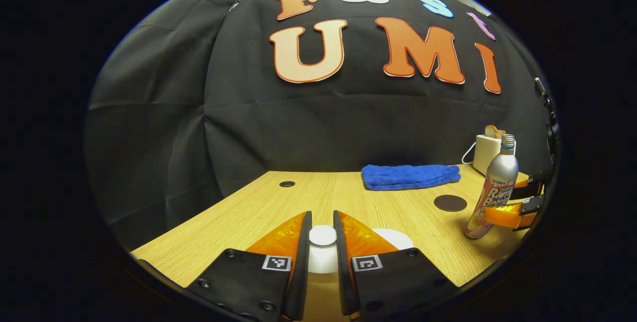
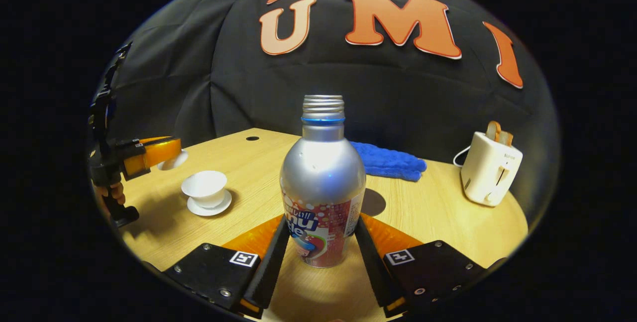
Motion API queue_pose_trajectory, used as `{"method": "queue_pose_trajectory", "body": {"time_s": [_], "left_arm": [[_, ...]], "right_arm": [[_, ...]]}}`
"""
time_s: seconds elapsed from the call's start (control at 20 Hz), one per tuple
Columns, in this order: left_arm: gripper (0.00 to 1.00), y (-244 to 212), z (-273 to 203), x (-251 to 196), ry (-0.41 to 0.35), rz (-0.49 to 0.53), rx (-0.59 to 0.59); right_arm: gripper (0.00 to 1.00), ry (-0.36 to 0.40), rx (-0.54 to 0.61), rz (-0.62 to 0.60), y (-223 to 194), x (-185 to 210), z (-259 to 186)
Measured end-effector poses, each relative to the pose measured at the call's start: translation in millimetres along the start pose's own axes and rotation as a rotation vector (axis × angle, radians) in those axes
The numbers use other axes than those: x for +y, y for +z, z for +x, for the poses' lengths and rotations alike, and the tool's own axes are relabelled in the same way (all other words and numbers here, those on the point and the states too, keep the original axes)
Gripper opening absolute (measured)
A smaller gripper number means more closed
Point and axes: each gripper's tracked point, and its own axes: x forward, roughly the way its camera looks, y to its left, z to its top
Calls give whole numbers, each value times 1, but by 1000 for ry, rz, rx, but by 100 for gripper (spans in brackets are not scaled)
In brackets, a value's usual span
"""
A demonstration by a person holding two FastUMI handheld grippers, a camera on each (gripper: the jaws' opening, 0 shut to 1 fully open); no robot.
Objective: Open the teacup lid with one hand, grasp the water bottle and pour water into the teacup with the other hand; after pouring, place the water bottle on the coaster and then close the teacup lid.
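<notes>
The left gripper view sits low over the worktop (image 1: 259,202), facing the black back wall, with the water bottle (image 1: 492,187) far off at right of frame. The right gripper view also faces that wall, very close to the same water bottle (image 2: 322,182) at centre. Both views share the blue towel (image 1: 410,176), the toaster (image 2: 490,167) and the dark coaster (image 1: 450,203).

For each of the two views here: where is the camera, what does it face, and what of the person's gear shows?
Left gripper view: rides the left gripper, looking along its fingers at the teacup lid between them.
Right gripper view: rides the right gripper, facing the water bottle between its fingers; a hand shows at the left.
Shared: bottle, blue towel, toaster, coaster.
</notes>
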Motion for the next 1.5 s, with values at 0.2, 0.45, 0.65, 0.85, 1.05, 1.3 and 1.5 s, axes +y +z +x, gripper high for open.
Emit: {"method": "queue_pose_trajectory", "body": {"time_s": [0.2, 0.45, 0.65, 0.85, 1.05, 1.3, 1.5], "left_arm": [[31, -3, -4, 15, 24, 11, 5], [30, -9, -9, 35, 48, 3, 9], [30, -16, -12, 54, 76, -6, 12], [30, -18, -16, 71, 97, -15, 8], [30, -20, -18, 86, 114, -19, 1], [30, -24, -21, 102, 130, -37, 0], [26, -30, -20, 110, 136, -54, 7]], "right_arm": [[78, -80, 0, -147, 14, -15, 2], [78, -123, -20, -265, 31, -14, 7], [78, -184, -58, -427, 51, -11, 11], [78, -217, -91, -570, 66, 4, 21], [77, -218, -110, -670, 74, 22, 30], [77, -255, -148, -832, 84, 36, 36], [77, -273, -142, -927, 80, 45, 44]]}}
